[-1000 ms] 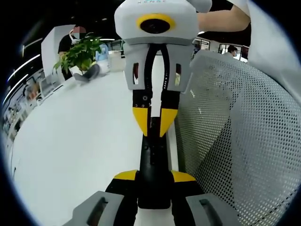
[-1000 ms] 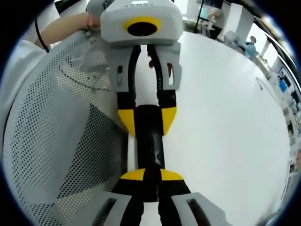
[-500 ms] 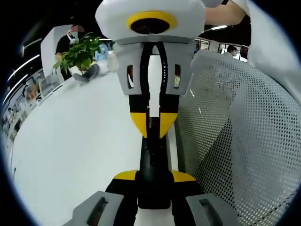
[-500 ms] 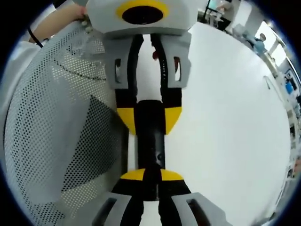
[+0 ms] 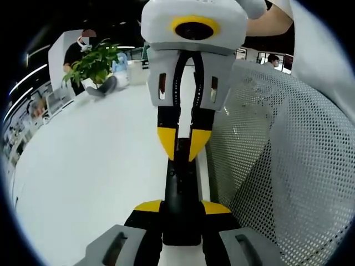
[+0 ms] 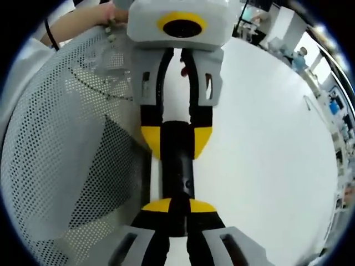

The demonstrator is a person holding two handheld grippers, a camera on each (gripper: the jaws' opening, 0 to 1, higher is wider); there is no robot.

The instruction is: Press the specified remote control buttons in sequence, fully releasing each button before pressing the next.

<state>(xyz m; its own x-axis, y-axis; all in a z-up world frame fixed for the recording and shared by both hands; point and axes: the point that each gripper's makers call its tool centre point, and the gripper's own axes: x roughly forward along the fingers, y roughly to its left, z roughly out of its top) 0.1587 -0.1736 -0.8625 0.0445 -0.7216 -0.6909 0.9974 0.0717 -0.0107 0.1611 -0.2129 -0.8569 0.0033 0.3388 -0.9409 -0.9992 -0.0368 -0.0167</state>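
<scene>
Above the table (image 5: 94,166), the left gripper (image 5: 181,213) clamps 1 end of the remote (image 5: 180,188) and the right gripper (image 5: 181,147), jaws closed, touches its face with the tips, so I judge 1 button press is in hand; the next move calls for a full lift off.

Left gripper view: low over the white desk (image 5: 83,183), close in, looking along its own tongs (image 5: 181,208) straight at the right tongs (image 5: 184,145) facing it. White mesh chair back (image 5: 277,166) to the right; potted plant (image 5: 94,64) far off at upper left.

Right gripper view: the opposite outlook, equally close, along its own tongs (image 6: 177,208) toward the left tongs (image 6: 177,141).

Shared ground: the black remote (image 6: 177,166) between them, the desk (image 6: 266,144) and the chair back (image 6: 66,144).
</scene>
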